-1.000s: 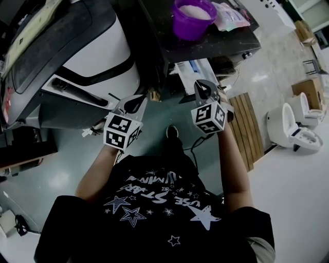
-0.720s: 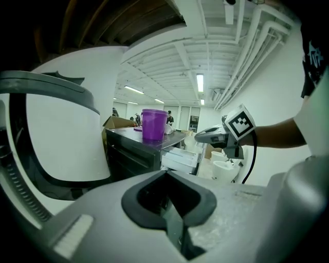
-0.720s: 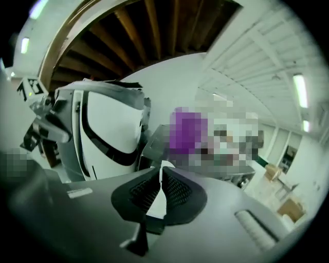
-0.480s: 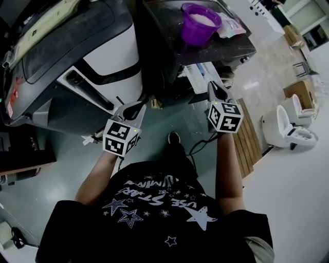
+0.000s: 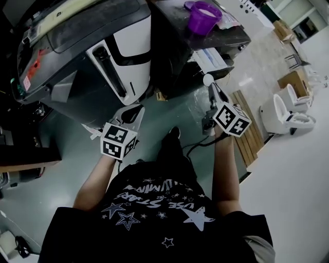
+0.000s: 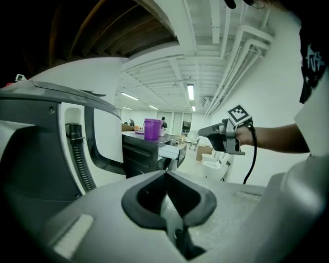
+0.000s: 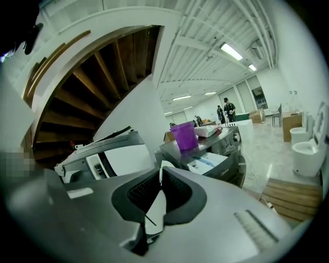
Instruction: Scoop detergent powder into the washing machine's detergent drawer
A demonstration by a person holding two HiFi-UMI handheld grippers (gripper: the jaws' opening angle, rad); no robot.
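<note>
Nearest in the head view is the person's black shirt (image 5: 154, 205), printed with pale stars, and both forearms reach out from it over a dull green floor (image 5: 169, 110). The left tool (image 5: 134, 110) has its dark, ribbed pads pressed together with nothing between them, as its own view shows plainly. The right tool (image 5: 212, 90) is clamped on a white scoop (image 5: 207, 79). From above only the scoop's small round bowl shows past the tips. The right gripper view shows the flat white handle wedged between the textured pads.

Beyond the left tool stands a large grey-and-white machine (image 5: 118, 46) with smooth curved panels. The left gripper view adds a black ribbed hose (image 6: 79, 159) running down its side.

Ahead of the right tool is the dark, boxy washing machine (image 5: 175, 51). Its detergent drawer (image 5: 208, 56) is pulled out, white with blue inside. On the machine's flat top sits a translucent purple cup (image 5: 203, 15) holding white powder (image 5: 205, 11), with a pink packet (image 5: 229, 20) just beside it.

Farther right lie a slatted wooden pallet (image 5: 247, 128) and glossy white toilets (image 5: 285, 115); the right gripper view shows people standing far down the hall.
</note>
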